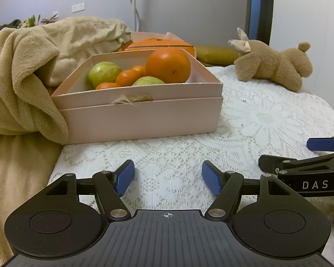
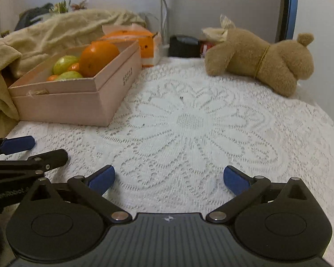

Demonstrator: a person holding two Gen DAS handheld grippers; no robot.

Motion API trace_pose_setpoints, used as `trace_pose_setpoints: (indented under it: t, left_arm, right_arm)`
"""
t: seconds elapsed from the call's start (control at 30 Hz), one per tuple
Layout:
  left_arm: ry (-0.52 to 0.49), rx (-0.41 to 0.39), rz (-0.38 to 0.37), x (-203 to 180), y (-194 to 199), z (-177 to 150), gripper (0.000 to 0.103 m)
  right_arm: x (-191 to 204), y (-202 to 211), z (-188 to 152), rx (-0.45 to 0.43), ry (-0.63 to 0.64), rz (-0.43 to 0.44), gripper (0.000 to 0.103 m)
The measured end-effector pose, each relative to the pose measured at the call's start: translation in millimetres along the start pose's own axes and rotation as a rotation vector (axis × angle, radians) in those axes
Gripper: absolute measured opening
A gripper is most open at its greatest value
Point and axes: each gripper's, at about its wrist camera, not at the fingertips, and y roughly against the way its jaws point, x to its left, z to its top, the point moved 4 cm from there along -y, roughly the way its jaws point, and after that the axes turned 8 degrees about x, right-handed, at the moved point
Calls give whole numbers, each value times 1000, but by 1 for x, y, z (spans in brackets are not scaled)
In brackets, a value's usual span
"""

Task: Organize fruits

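Observation:
A pink box (image 1: 140,115) (image 2: 78,102) stands on the white lace cloth at the left. It holds a large orange (image 1: 168,65) (image 2: 98,57), two green guavas (image 1: 103,72) (image 2: 64,63) and several small tangerines (image 1: 128,77). My left gripper (image 1: 168,178) is open and empty, low over the cloth in front of the box. My right gripper (image 2: 169,179) is open and empty, to the right of the left one, over the middle of the cloth. Each gripper shows at the edge of the other's view.
A beige blanket (image 1: 22,84) is heaped left of and behind the box. A brown plush toy (image 2: 258,62) (image 1: 273,66) lies at the back right. An orange package (image 2: 133,37) sits behind the box. The lace cloth (image 2: 200,122) spreads across the surface.

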Motion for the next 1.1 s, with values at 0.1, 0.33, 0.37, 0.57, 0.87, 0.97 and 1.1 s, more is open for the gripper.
trace_pose_setpoints:
  t: [0.1, 0.33, 0.37, 0.57, 0.87, 0.97, 1.1]
  left_arm:
    - [-3, -2, 3, 0, 1, -1, 73]
    - [-3, -3, 3, 0, 1, -1, 73]
    - [-3, -3, 3, 0, 1, -1, 73]
    - [-4, -4, 4, -1, 1, -1, 73]
    - [-4, -4, 5, -1, 1, -1, 73]
    - [-4, -4, 4, -1, 1, -1, 73]
    - [-4, -4, 5, -1, 1, -1, 73]
  right_arm:
    - [1, 1, -1, -12, 1, -13, 103]
    - [1, 1, -1, -12, -6, -2, 103]
    - [2, 1, -1, -12, -6, -2, 103]
    - [1, 1, -1, -12, -6, -2, 103]
    - [1, 1, -1, -12, -6, -2, 103]
    - [2, 1, -1, -12, -6, -2, 103]
    - [1, 1, -1, -12, -6, -2, 103]
